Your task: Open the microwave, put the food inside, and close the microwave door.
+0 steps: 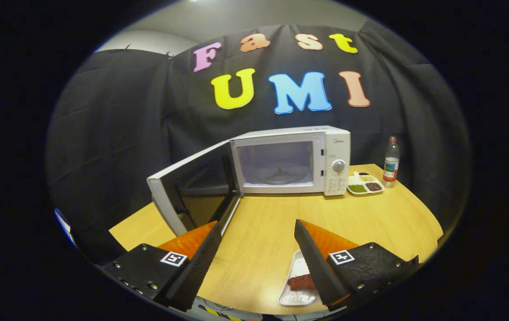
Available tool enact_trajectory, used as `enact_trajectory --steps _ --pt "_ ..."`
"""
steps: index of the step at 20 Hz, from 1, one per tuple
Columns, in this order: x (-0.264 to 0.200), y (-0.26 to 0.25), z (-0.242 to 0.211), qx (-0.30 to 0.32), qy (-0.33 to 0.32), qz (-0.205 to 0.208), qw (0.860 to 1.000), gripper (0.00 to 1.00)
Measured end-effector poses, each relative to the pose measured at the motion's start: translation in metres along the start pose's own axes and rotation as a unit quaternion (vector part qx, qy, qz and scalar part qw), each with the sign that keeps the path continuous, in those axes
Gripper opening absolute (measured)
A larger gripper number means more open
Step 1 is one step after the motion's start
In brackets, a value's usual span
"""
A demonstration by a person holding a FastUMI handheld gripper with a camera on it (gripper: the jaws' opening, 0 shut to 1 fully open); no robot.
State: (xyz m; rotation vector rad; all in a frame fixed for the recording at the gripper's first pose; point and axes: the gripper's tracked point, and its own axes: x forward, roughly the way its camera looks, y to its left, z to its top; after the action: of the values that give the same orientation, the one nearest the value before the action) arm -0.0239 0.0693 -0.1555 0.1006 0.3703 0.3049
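A white microwave (291, 160) stands at the back of the wooden table (370, 218), beyond my fingers. Its door (192, 189) is swung wide open to the left, and the lit cavity with the glass turntable (279, 178) shows. My gripper (256, 229) hovers above the table's near part, open, with nothing between its fingers. A white tray with a dark red piece of food (301, 282) lies on the table close under the right finger, partly hidden by it.
A white divided plate (365, 184) with green and brown food sits just right of the microwave. A plastic bottle with a red cap (391, 162) stands behind it near the table's back right edge. Bare wood lies between my fingers and the microwave.
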Motion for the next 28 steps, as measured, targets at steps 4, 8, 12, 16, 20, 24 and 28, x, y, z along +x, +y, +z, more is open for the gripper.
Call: enact_trajectory --steps 4,8,12,16,20,24,28 --pt "-0.006 -0.053 -0.019 0.048 0.011 -0.051 0.997 1.0" --pt "-0.014 -0.088 -0.045 0.093 0.028 -0.086 0.992 1.0" --pt "-0.018 -0.101 -0.076 0.133 0.052 -0.105 0.984 1.0" --pt "-0.016 -0.098 -0.101 0.178 0.077 -0.1 0.976 0.96" --pt "-0.013 -0.095 -0.115 0.204 0.1 -0.101 0.968 0.66" --pt "-0.017 -0.084 -0.108 0.192 0.107 -0.084 0.972 0.48" --pt "-0.012 -0.069 -0.094 0.202 0.097 -0.055 0.973 0.16"
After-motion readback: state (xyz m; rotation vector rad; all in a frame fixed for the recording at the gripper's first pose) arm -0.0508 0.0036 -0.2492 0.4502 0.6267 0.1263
